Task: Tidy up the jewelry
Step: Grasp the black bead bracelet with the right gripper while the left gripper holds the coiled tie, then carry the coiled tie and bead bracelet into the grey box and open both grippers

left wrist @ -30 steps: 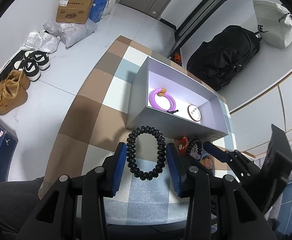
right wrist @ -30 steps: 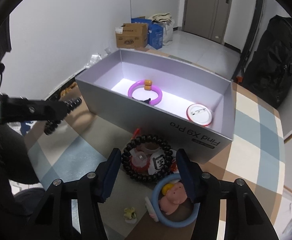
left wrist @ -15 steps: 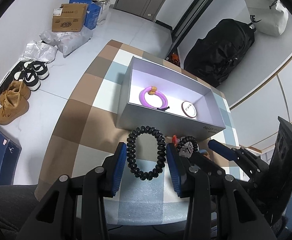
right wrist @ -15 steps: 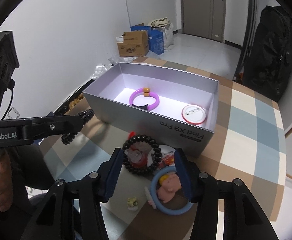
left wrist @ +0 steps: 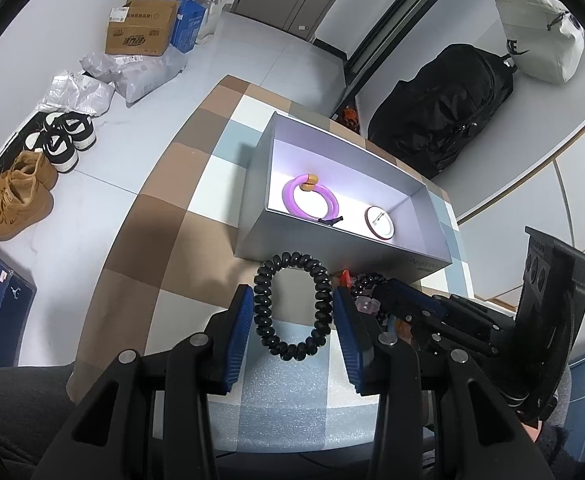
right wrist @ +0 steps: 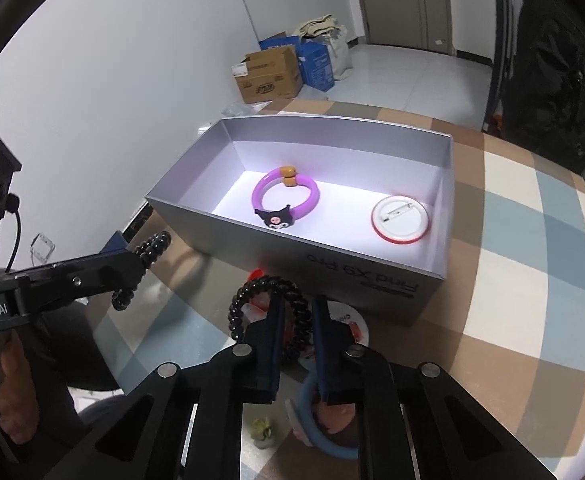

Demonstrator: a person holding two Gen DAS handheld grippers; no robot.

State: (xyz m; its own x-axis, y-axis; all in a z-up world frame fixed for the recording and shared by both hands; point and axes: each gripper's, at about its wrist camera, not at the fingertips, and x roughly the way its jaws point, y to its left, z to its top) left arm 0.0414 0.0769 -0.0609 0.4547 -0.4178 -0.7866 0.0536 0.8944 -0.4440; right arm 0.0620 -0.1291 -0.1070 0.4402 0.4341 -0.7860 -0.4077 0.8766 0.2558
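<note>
Right gripper (right wrist: 296, 320), its jaws closing on one side of the black bead bracelet (right wrist: 270, 312) just before the near wall of the open grey box (right wrist: 332, 258), lies nearer it than the left gripper (left wrist: 292, 320), which holds the black spiral band (left wrist: 292, 308).

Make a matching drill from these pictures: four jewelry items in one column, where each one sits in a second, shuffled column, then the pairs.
Items
1. purple bangle
2. round badge
3. black coil bracelet
4. black bead bracelet

Places
A. between the left hand-held gripper fingers
B. box, left part
C. in the closing right hand-held gripper
D. box, right part

Pairs: 1-B, 2-D, 3-A, 4-C
</note>
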